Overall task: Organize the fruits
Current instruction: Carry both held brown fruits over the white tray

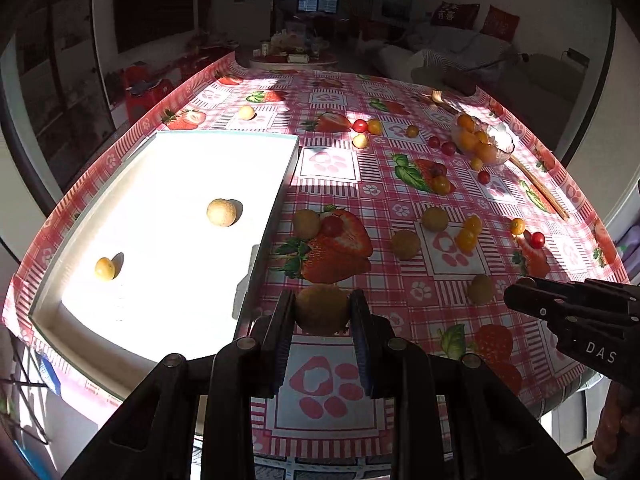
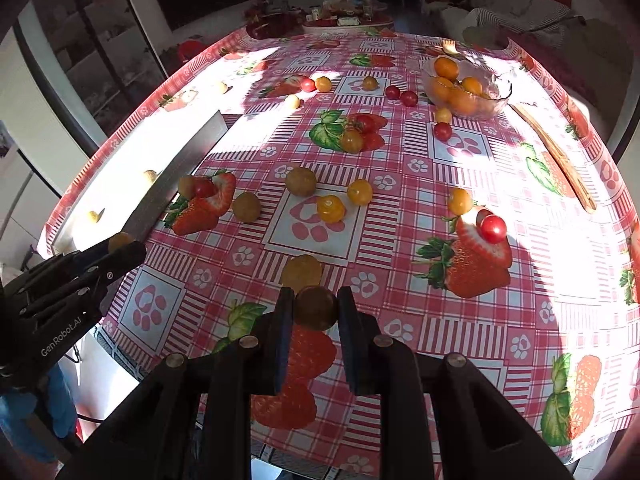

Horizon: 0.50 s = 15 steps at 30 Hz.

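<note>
Each tool is clamped on a round brown longan: left tool [image 1: 322, 312], right tool [image 2: 314, 308], just above the desk. Carry the left longan [image 1: 322, 310] over the white rectangular tray's [image 1: 280, 196] rim and release it low so it doesn't roll.

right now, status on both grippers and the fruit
Left gripper shut on a brown longan. Right gripper shut on another longan. White tray holds two fruits. Nothing blocking.
</note>
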{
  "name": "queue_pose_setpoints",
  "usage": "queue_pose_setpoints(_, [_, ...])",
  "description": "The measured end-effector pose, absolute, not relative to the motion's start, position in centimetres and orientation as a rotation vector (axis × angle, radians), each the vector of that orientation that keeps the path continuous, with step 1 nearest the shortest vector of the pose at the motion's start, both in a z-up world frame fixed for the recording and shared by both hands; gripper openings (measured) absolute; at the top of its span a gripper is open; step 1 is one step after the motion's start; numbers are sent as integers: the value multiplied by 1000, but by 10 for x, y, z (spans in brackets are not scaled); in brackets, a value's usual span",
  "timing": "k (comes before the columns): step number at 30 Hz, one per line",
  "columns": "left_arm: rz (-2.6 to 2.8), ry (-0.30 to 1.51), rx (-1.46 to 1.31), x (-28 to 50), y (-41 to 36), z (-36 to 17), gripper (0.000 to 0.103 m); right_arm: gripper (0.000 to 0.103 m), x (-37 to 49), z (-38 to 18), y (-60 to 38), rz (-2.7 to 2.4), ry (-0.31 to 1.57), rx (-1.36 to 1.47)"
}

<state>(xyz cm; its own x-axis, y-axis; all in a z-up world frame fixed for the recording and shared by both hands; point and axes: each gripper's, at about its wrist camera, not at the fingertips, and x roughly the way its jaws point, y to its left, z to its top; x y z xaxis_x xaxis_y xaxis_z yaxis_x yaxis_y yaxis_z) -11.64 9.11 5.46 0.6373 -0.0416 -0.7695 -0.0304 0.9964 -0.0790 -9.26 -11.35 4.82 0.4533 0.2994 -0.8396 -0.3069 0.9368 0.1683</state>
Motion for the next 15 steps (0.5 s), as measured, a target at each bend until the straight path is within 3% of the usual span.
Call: queue_pose_setpoints(15, [186,855,-118,-123,183,52,29,24,-66,69,-19,559,1037,-63])
